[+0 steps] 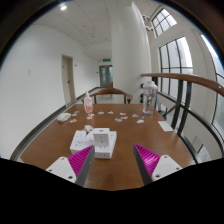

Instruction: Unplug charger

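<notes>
A white power strip (pixel 100 146) with a white charger (pixel 101 137) plugged into its top lies on the brown wooden table (pixel 120 170), just ahead of my fingers and toward the left one. My gripper (pixel 113 160) is open, its magenta pads (pixel 80 157) spread wide. Nothing stands between the fingers. The strip's near end sits just past the left fingertip.
A white box (pixel 80 140) lies left of the strip. Farther along the table stand a pink bottle (pixel 88 103), a clear jug (pixel 149 97), and several small items. Chairs (pixel 110 94) sit at the far end; a wooden rail (pixel 195 84) runs along the right by tall windows.
</notes>
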